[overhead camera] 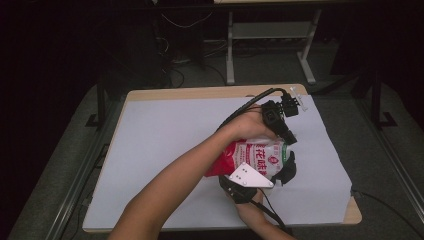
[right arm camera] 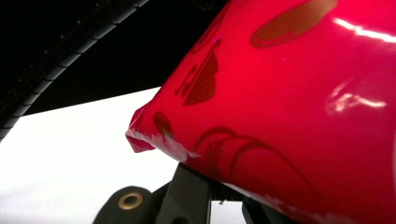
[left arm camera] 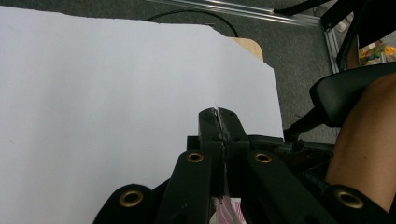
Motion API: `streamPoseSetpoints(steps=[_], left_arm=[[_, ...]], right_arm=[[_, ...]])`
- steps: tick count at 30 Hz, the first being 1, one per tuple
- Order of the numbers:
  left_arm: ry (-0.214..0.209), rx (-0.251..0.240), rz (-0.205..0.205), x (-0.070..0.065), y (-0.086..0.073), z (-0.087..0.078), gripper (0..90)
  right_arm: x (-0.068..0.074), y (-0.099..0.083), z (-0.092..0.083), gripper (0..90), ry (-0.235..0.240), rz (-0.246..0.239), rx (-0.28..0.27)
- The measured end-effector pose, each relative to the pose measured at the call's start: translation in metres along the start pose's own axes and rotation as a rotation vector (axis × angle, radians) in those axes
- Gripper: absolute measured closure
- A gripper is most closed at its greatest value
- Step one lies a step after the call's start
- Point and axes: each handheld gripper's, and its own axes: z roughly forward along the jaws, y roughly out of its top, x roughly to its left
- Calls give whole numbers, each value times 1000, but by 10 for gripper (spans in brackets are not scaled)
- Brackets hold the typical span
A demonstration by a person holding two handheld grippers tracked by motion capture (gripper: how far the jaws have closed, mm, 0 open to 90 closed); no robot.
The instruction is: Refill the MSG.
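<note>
Red-and-white snack bag (overhead camera: pixel 252 157) is seen in the high view held above the white-covered surface (overhead camera: pixel 165 145), printed with large red Chinese characters. In the left claw (left arm camera: pixel 219 122) view, the jaws are closed on a thin film edge. In the right claw (right arm camera: pixel 219 196) view, glossy red packaging is gripped from below

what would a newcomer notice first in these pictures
The red and white snack bag held up over the white sheet at the table's right middle stands out first. The left gripper pinches its far edge and the right gripper clamps its near edge, with the person's forearms crossed. In the right gripper view its glossy red film looms close.
</note>
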Motion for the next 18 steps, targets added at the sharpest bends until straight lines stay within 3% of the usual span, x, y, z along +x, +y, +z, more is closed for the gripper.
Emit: streamPoseSetpoints(steps=[18], left_arm=[[-1,5,-4,0,0,2,898]], right_arm=[[0,1,0,900,-1,-1,-3]])
